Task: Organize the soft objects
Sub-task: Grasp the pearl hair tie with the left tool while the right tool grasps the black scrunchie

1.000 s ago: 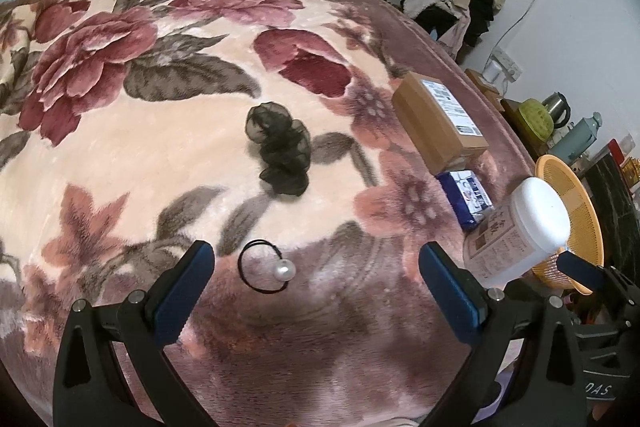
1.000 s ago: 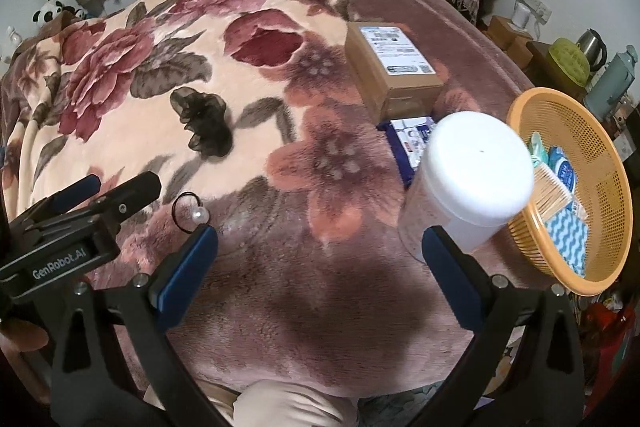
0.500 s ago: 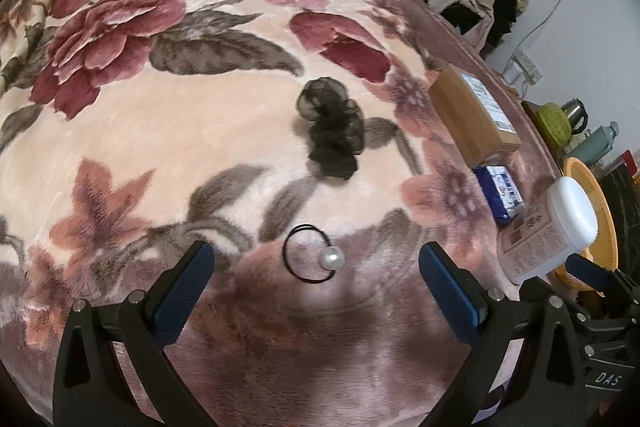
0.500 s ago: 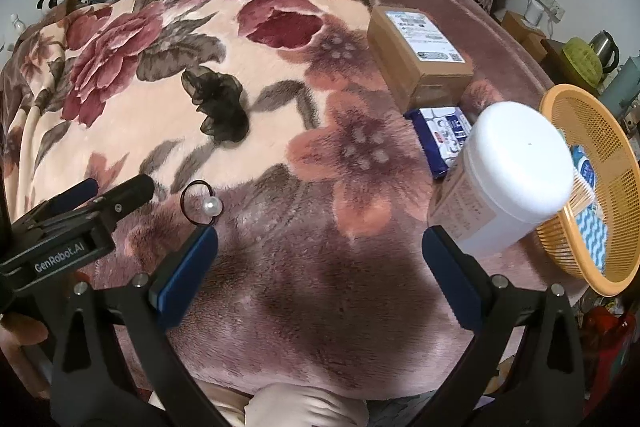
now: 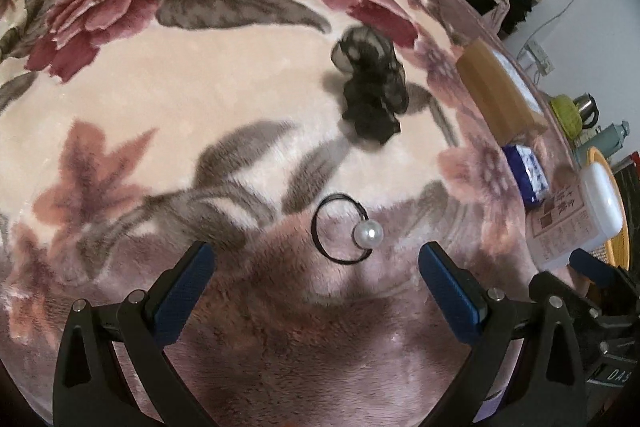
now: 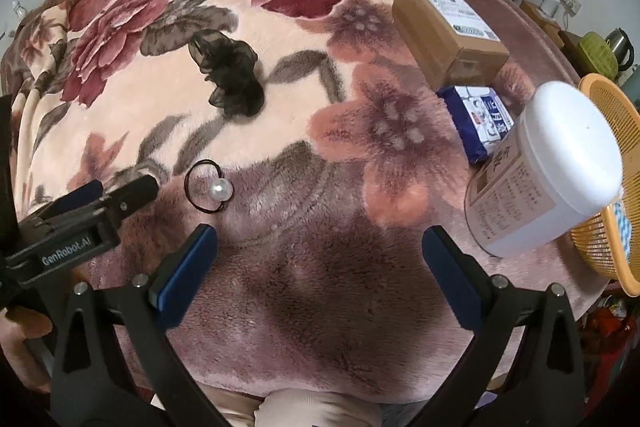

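Note:
A black hair tie with a white pearl lies on the floral blanket just ahead of my left gripper, which is open and empty. It also shows in the right wrist view. A black gauzy scrunchie lies farther back on the blanket, and shows in the right wrist view too. My right gripper is open and empty over the blanket's near edge. The left gripper appears at the left of the right wrist view, close to the hair tie.
A cardboard box, a blue tissue pack and a white jar sit on the right of the blanket. An orange basket stands beyond the bed's right edge. A kettle and clothes stand by the wall.
My left gripper has moved forward and to the left, so the hair tie now lies between and just beyond its fingers. The right gripper shifted slightly forward. Both stay open.

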A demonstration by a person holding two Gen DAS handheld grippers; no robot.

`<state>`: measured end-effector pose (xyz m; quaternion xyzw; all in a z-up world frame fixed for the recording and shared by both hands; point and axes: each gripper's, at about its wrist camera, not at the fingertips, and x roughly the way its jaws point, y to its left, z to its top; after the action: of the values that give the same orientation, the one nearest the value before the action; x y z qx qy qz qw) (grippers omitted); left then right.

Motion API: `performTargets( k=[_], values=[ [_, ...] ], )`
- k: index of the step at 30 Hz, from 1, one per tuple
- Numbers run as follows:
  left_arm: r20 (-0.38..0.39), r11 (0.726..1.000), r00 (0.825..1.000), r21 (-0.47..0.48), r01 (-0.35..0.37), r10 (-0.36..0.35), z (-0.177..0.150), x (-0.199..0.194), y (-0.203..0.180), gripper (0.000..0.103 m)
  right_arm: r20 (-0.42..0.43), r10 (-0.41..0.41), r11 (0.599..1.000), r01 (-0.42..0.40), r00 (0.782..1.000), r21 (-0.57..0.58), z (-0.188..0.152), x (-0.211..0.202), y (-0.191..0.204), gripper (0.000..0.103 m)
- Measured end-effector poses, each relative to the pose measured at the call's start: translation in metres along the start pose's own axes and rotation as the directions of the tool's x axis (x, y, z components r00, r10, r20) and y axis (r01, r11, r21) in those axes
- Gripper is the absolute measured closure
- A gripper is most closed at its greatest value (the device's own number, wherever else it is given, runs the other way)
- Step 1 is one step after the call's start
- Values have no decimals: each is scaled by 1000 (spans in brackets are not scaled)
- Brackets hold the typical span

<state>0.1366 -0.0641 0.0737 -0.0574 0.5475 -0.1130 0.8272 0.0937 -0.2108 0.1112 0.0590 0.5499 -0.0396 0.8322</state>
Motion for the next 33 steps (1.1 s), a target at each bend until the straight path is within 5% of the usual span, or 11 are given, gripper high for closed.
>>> performTargets(
  k=[5,13,16,23,26,33],
  values=[
    [-12,997,1000,70,-13,14,-10,19,-12,2,-6,9,999,-9,1000,33,-2,11,-9,0],
    [-6,989,1000,148,0,1,-16,43,-32,19,-23,26,996,-24,999,82,0,32,-20,0],
    [-14,985,1000,174,7,-4,-16,54,-39,44,-31,32,996,-29,999,89,1,40,-22,0],
    [-37,985,999,175,12,-6,-12,73,-41,45,-48,47,993,-42,998,108,3,58,-26,0],
    [-39,983,999,181,13,-6,-10,78,-41,79,-50,50,992,-44,997,115,4,65,-26,0],
    [10,993,998,98,57,-59,-4,57,-22,80,-49,53,993,-48,997,111,7,74,-21,0]
  ],
)
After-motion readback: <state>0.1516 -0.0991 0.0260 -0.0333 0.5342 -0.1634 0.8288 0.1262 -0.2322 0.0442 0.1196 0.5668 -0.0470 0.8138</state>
